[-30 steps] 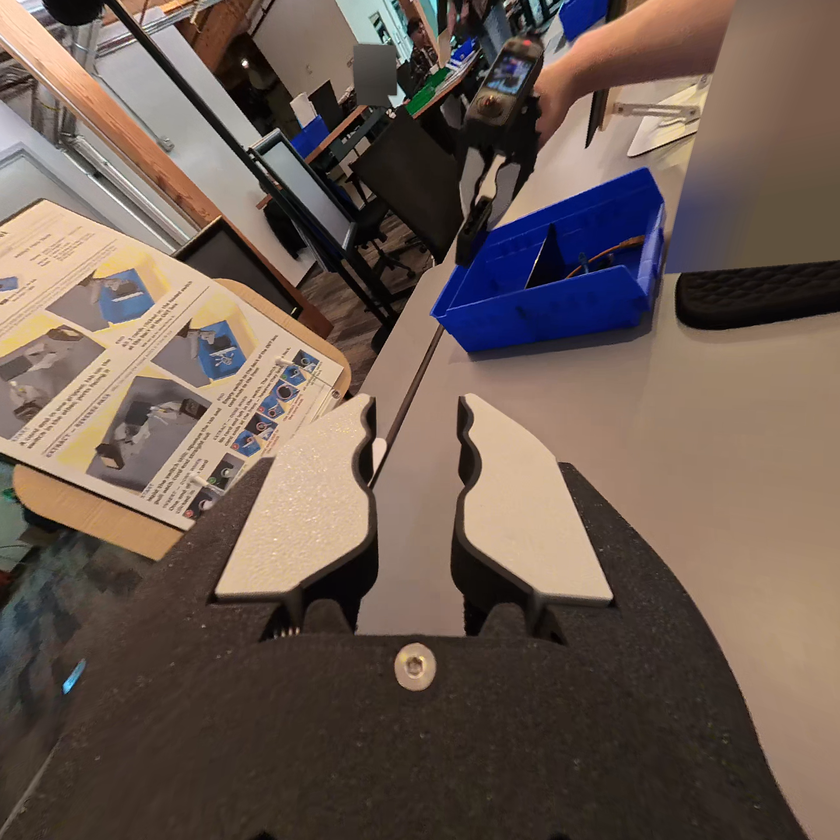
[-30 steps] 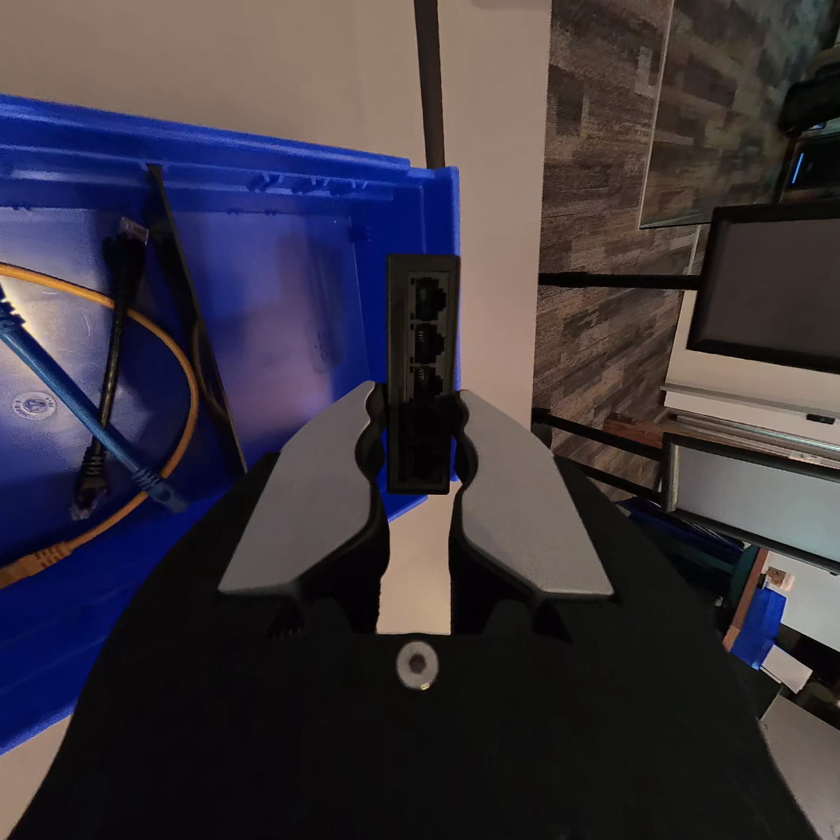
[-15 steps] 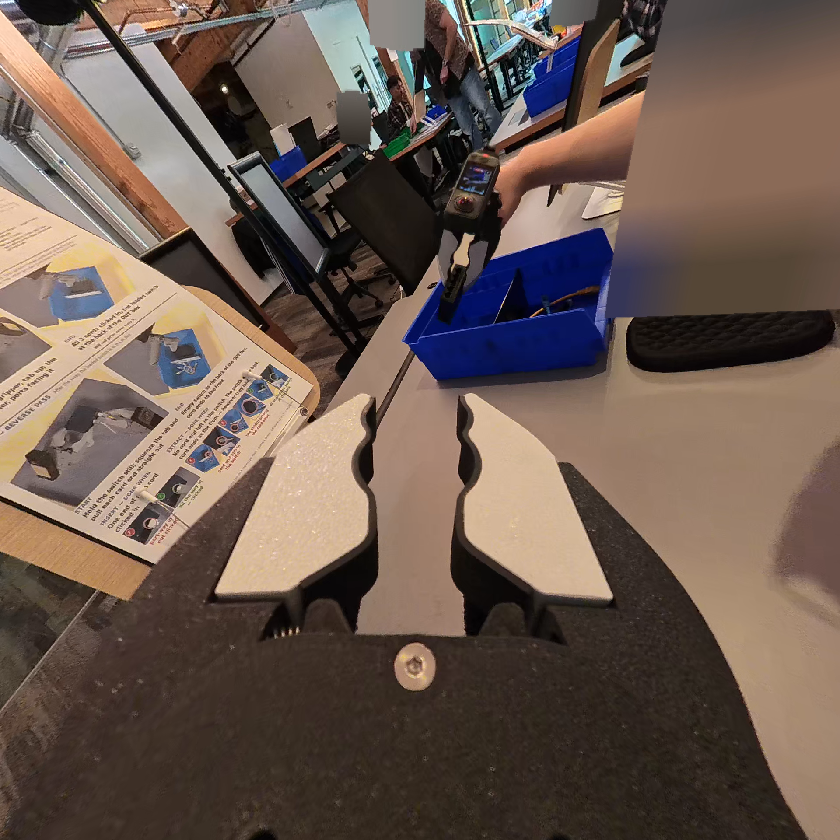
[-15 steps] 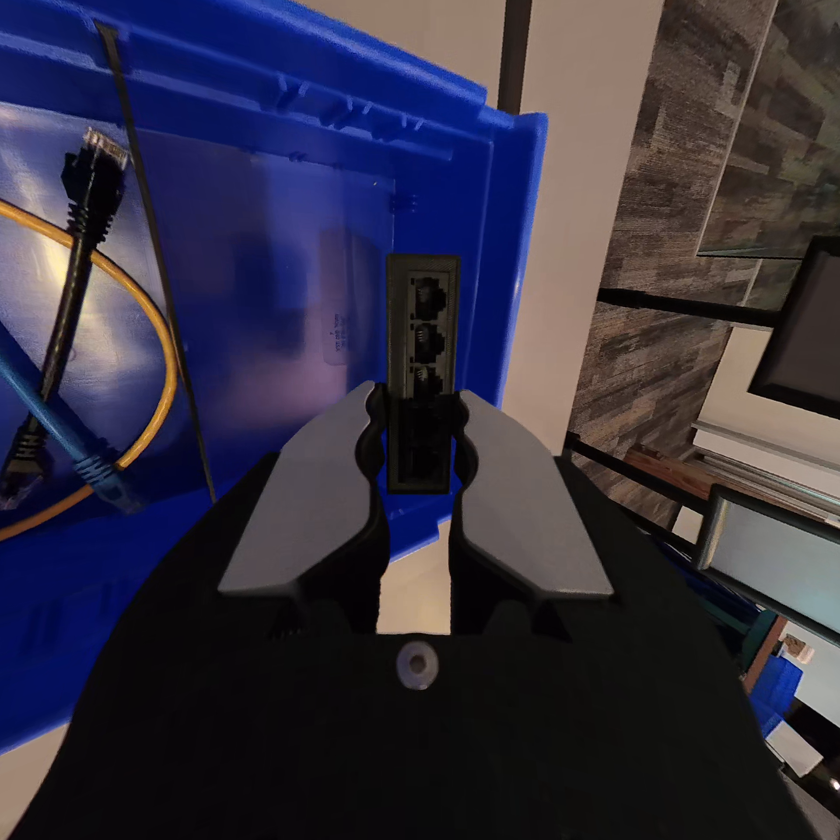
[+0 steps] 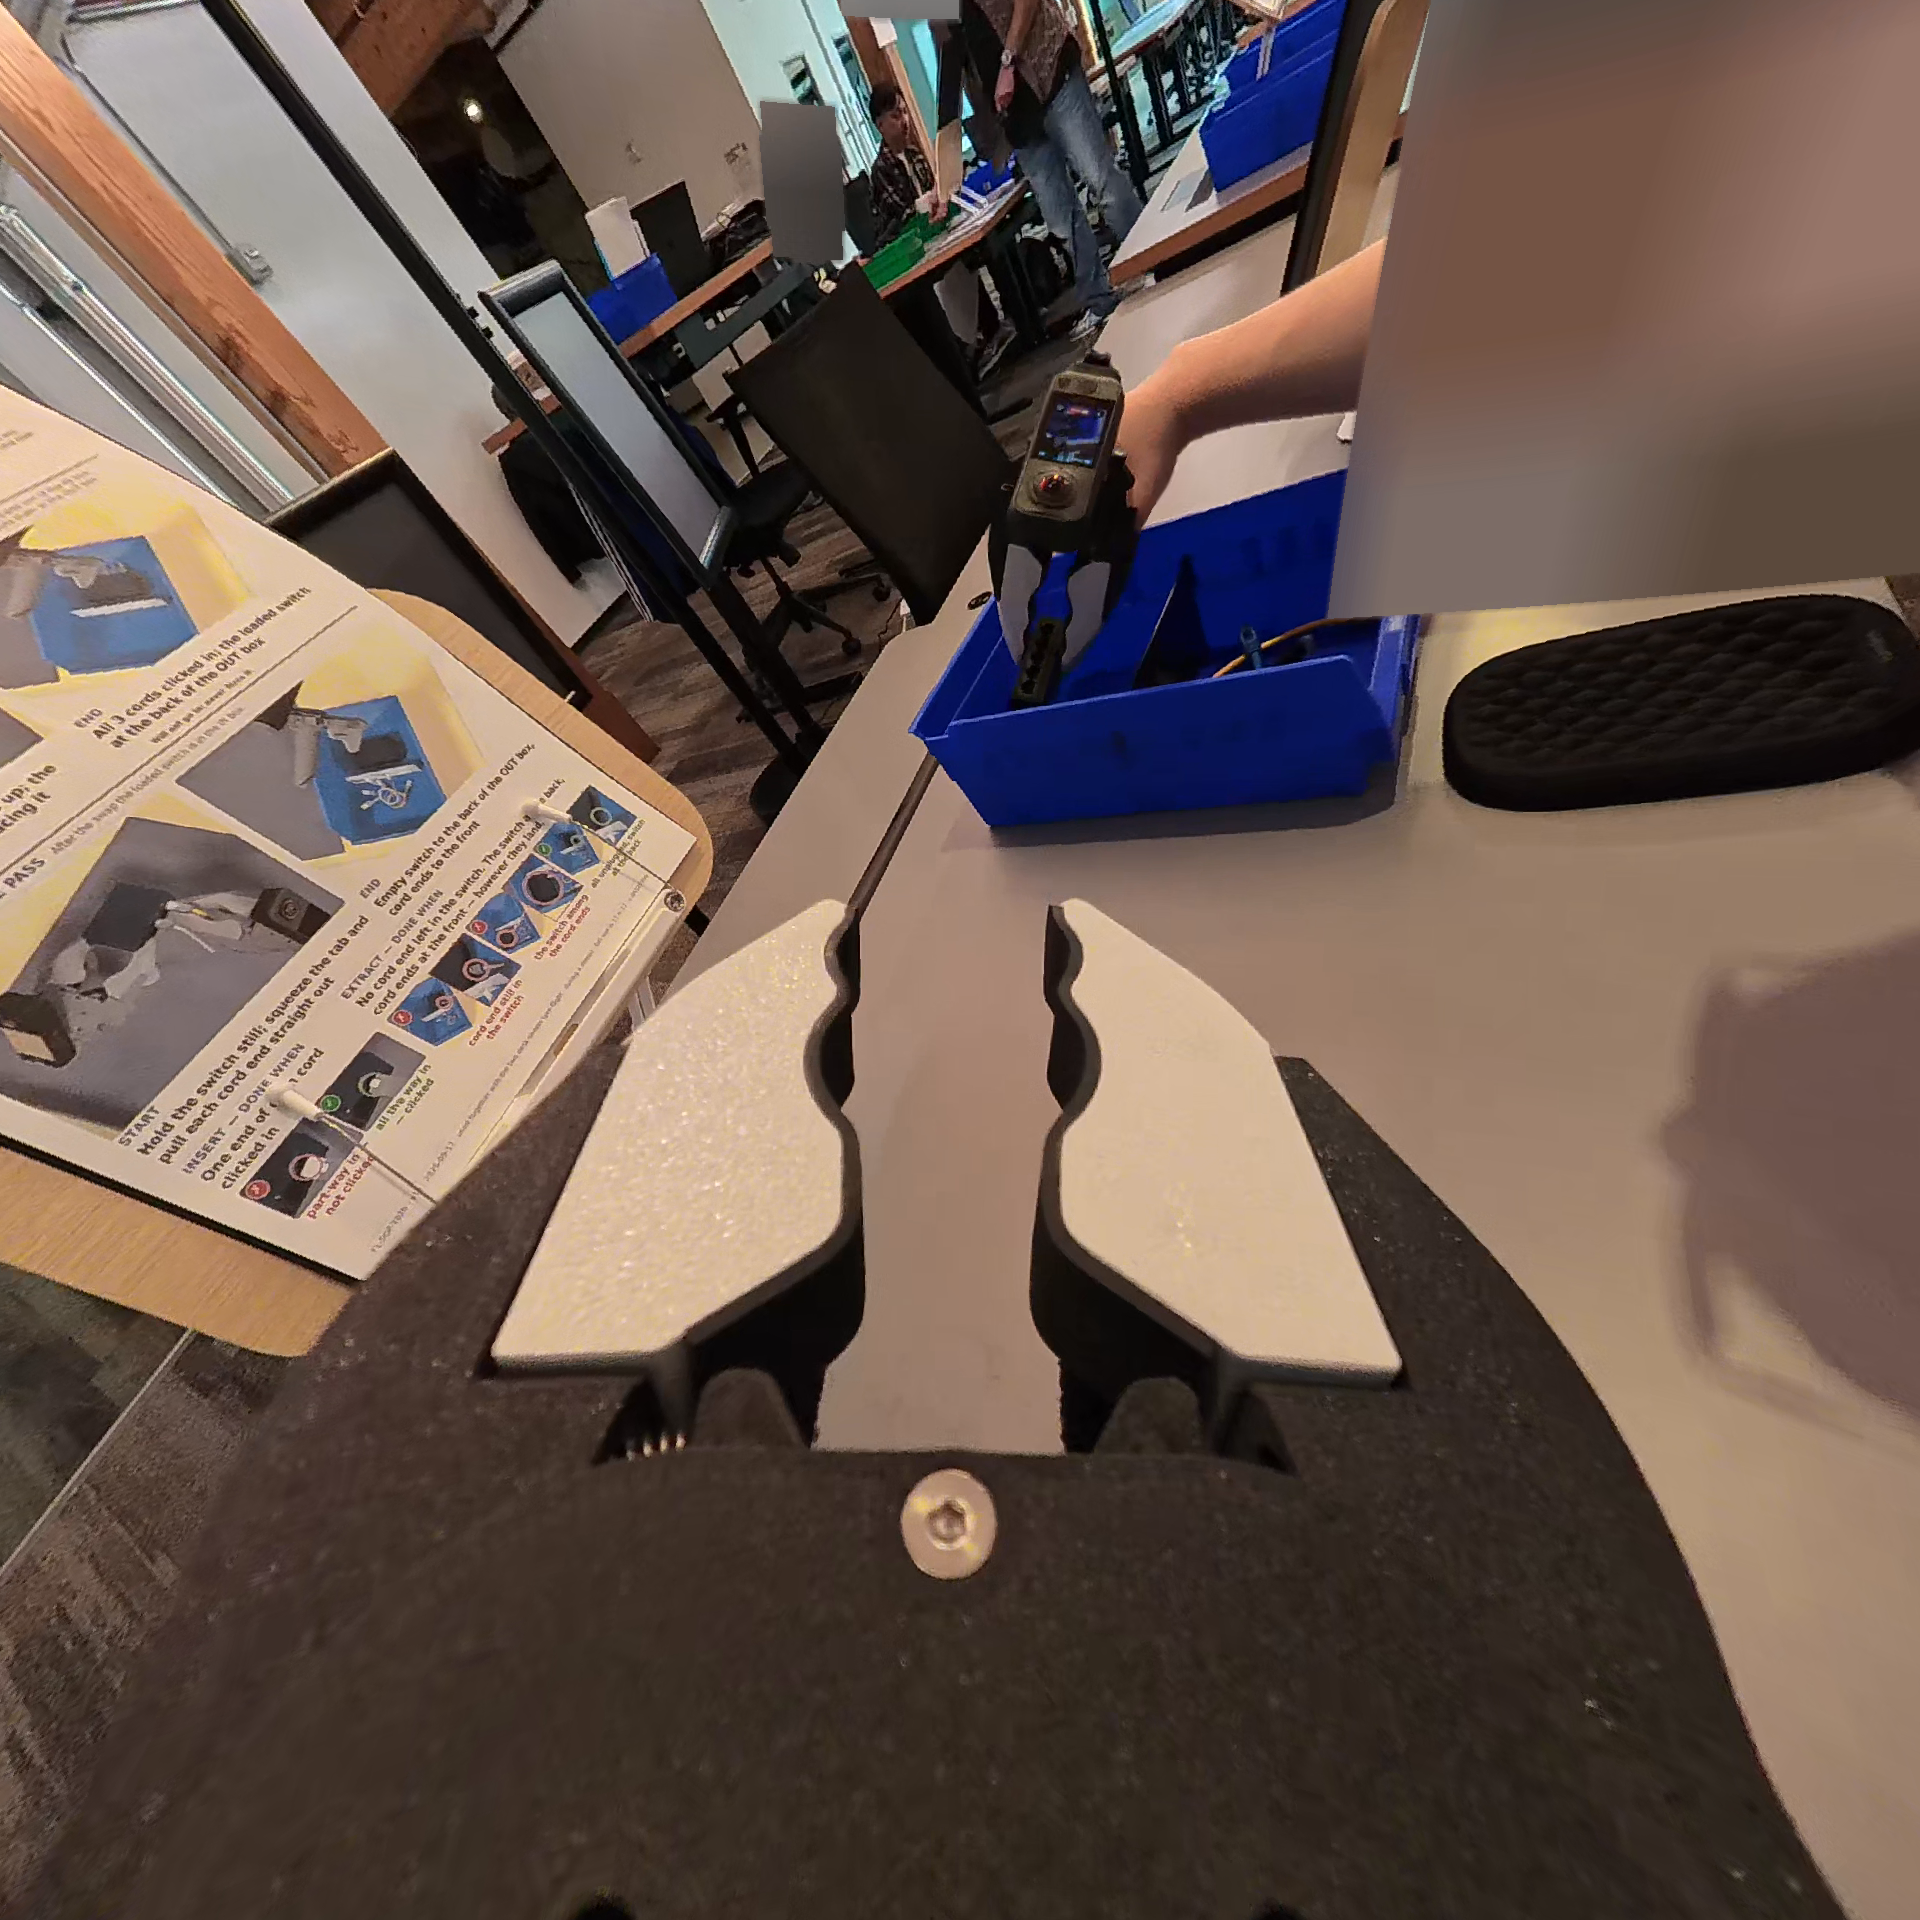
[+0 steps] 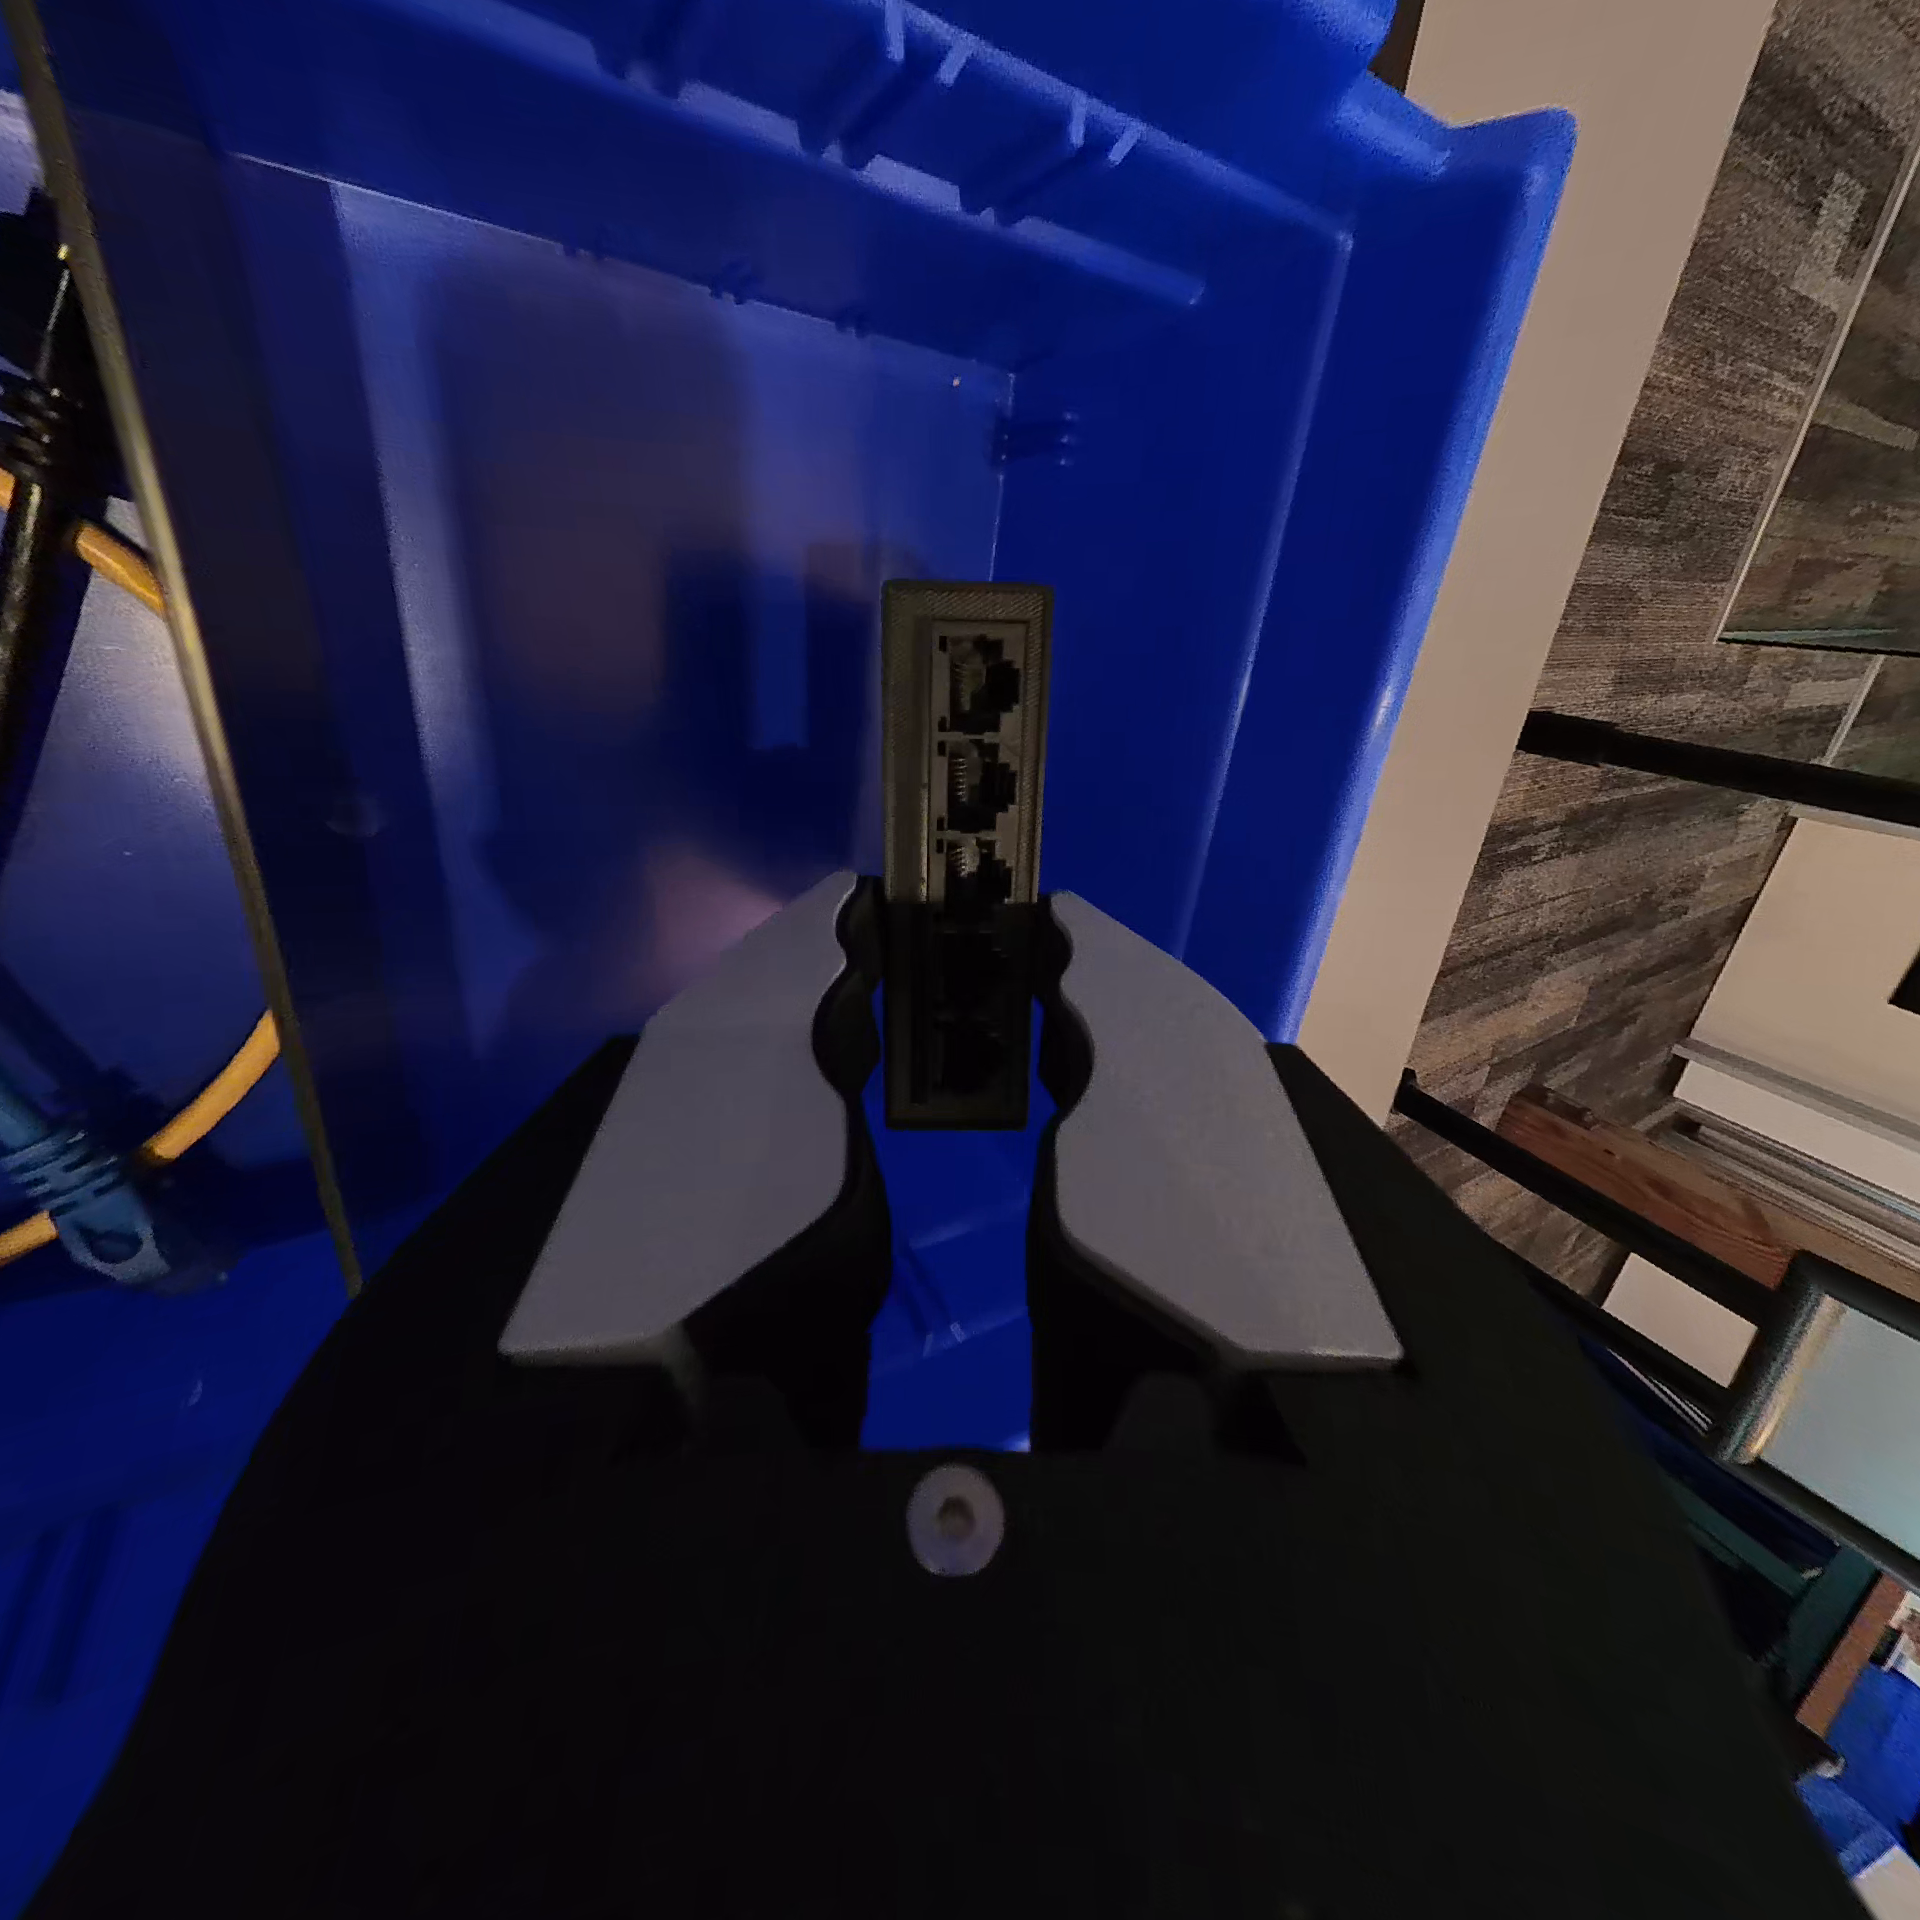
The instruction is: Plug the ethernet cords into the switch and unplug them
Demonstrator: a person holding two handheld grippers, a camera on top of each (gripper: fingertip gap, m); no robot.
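Note:
My right gripper [image 6: 956,935] is shut on the black ethernet switch [image 6: 964,748], both pads pressed on its sides, its empty ports facing the camera. It holds the switch low inside the left compartment of the blue bin [image 6: 1278,436]. The left wrist view shows the same gripper [image 5: 1049,613] with the switch [image 5: 1042,665] dipping into the bin [image 5: 1174,748]. Yellow [image 6: 218,1081], blue [image 6: 73,1184] and black [image 6: 26,499] ethernet cords lie in the other compartment behind a thin black divider [image 6: 197,727]. My left gripper [image 5: 948,935] is open and empty above the grey table [image 5: 1351,987].
A black wrist rest [image 5: 1683,696] lies right of the bin. An instruction sheet on a wooden board [image 5: 260,935] stands at the left, past the table edge. Chairs, desks and people fill the background. Some 50 cm of space lies between my two pairs of fingers.
My right gripper has lowered the switch deeper into the bin's left compartment, still gripping it. The left gripper has drawn back and tilted, staying open.

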